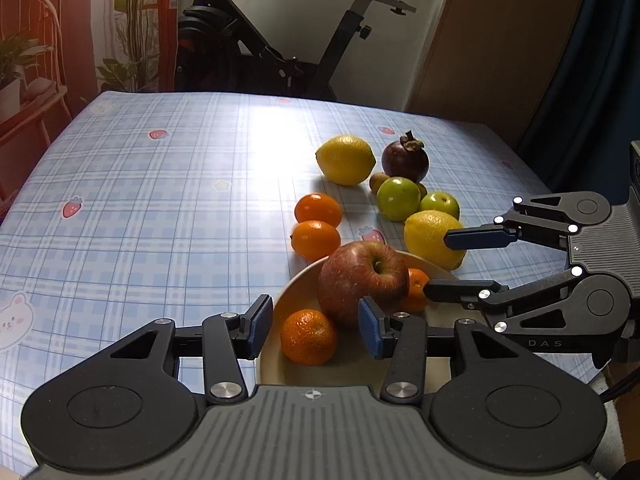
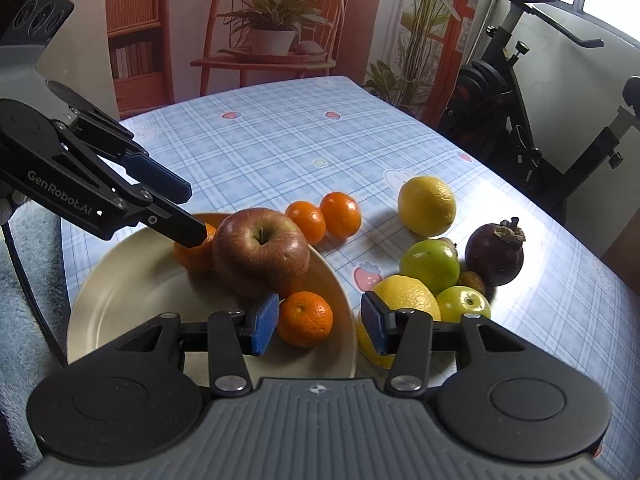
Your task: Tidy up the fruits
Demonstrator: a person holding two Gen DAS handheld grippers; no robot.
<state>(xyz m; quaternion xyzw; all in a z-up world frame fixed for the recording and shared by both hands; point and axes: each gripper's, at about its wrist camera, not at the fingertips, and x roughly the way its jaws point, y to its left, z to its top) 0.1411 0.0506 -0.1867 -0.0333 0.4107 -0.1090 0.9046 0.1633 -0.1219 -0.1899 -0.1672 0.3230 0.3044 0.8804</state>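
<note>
Left wrist view: left gripper (image 1: pixel 314 326) jaws apart above a tangerine (image 1: pixel 308 336) on the plate (image 1: pixel 294 296).

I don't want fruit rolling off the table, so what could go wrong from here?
1. The big red apple sits at the cream plate's far edge; a nudge could tip it out.
2. The open right claw hangs by a small mandarin and could knock it.

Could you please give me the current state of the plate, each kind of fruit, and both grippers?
plate: holds apple and two tangerines
apple: upright, on plate
loose tangerines: side by side on table
lemons: on table
mangosteen: on table
left gripper: open, empty
right gripper: open, empty
</note>
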